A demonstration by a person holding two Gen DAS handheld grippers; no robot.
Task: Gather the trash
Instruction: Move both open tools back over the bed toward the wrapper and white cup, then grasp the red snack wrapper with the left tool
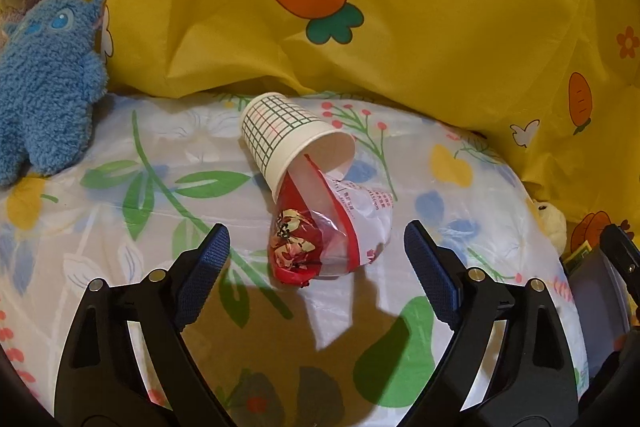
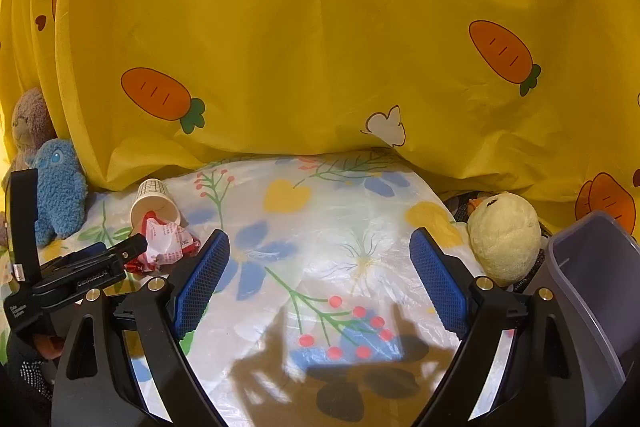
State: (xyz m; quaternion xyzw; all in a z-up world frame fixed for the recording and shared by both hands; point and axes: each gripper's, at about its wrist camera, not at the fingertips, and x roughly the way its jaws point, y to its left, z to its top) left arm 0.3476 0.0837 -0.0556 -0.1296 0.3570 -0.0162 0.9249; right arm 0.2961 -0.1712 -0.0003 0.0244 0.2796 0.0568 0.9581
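From the left wrist, the left gripper (image 1: 316,255) has its jaws spread wide with nothing held; the pads touch nothing. Just ahead of them a paper cup (image 1: 290,139) with a green grid print lies on its side on the flowered bed cover (image 1: 120,187), mouth toward the camera. A crumpled plastic wrapper (image 1: 320,231), red and clear, spills out of the cup's mouth. Left of the cup sits a blue plush toy (image 1: 44,87); behind the cup hangs a yellow carrot-print sheet (image 1: 400,27).

From the right wrist, the right gripper (image 2: 320,275) is likewise wide open and empty over bare cover. The cup (image 2: 154,205) lies far to its left, wrapper (image 2: 166,243) beside it, the left gripper's tip perhaps touching the wrapper. Right of the cup, well apart, rest a pale yellow plush (image 2: 504,243) and a grey bin (image 2: 588,291).
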